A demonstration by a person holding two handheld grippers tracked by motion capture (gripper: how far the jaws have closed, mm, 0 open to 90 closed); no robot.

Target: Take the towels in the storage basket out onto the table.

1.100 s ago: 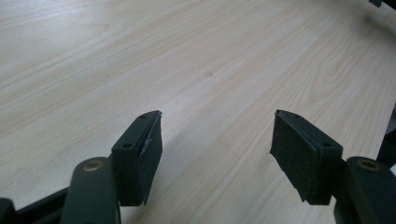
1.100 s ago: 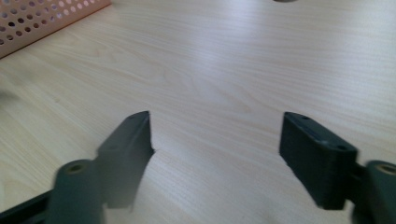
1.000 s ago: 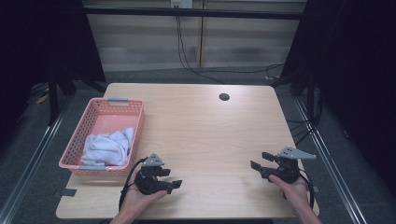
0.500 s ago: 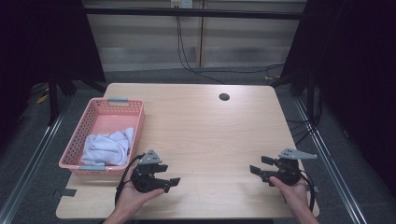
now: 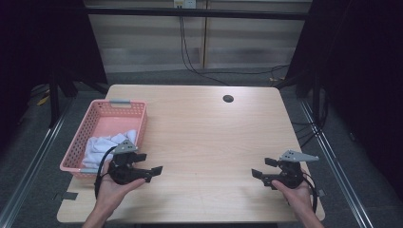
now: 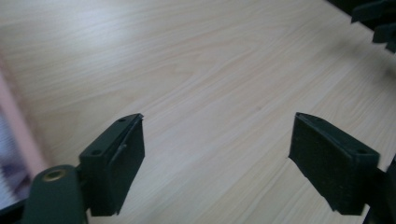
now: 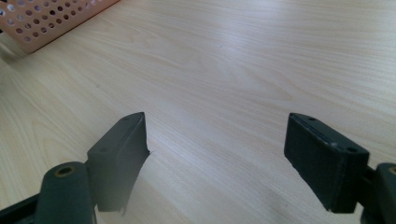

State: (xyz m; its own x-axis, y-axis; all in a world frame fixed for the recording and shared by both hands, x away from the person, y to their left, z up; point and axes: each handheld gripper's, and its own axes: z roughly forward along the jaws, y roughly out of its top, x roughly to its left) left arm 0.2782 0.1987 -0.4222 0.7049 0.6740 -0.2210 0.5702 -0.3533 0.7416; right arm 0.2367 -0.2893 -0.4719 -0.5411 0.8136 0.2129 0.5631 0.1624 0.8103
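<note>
Now: both tongs spread over bare table, cloth in basket

High view. Left tongs [image 5: 151, 171] are held in the person's left hand [image 5: 110, 190], just beside the near right corner of the pink basket [image 5: 102, 107]; jaws have just been opening and stand spread with nothing between them. White cloth [image 5: 102, 145] lies bunched in the near half of the basket, close to the left tongs but not touched by them. Right tongs [image 5: 261, 168] are in the right hand [image 5: 298, 197], well apart from the basket, near the table's [image 5: 204, 137] opposite edge; jaws likewise just opened, spread, holding nothing.

Left gripper view. Jaws wide, bare wood between them. Basket wall is a pink blur at the frame's left edge. Right tongs dark at top right.

Right gripper view. Jaws wide over bare wood. Basket corner [image 7: 51, 18] at top left, well beyond the jaws.
</note>
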